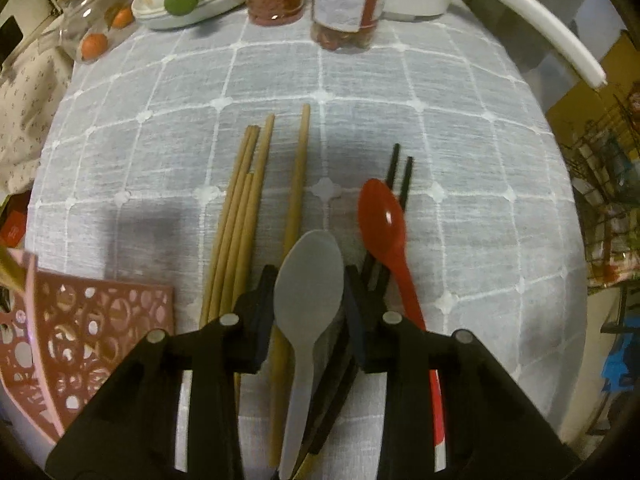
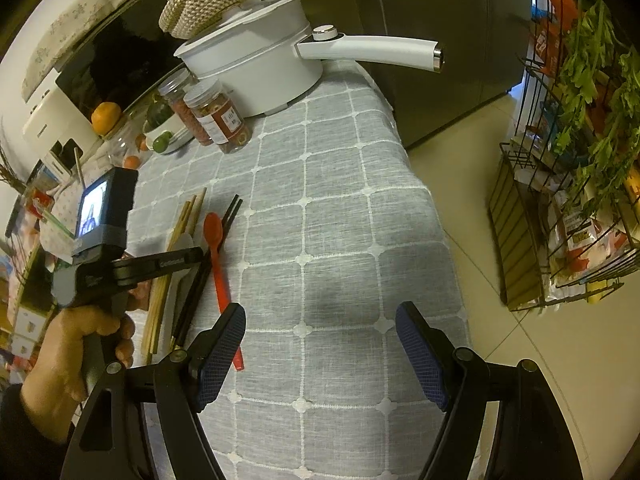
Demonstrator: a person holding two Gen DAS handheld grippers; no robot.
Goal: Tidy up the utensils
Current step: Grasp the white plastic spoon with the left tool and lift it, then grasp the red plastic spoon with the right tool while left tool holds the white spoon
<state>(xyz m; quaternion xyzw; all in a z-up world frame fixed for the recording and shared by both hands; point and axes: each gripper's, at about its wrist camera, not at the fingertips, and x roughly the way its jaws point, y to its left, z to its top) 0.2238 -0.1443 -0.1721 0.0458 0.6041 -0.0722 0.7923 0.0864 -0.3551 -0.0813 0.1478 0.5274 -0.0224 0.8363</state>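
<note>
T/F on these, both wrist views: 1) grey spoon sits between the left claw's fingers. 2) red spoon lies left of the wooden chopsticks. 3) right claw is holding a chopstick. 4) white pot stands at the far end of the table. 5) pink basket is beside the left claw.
1) True. The grey spoon lies between the fingers of the left claw.
2) False. In the left wrist view the red spoon lies right of the wooden chopsticks, next to the black chopsticks.
3) False. The right claw is open, with only tablecloth between its fingers.
4) True. The white pot stands behind the jars.
5) True. The pink basket sits to its left.
</note>
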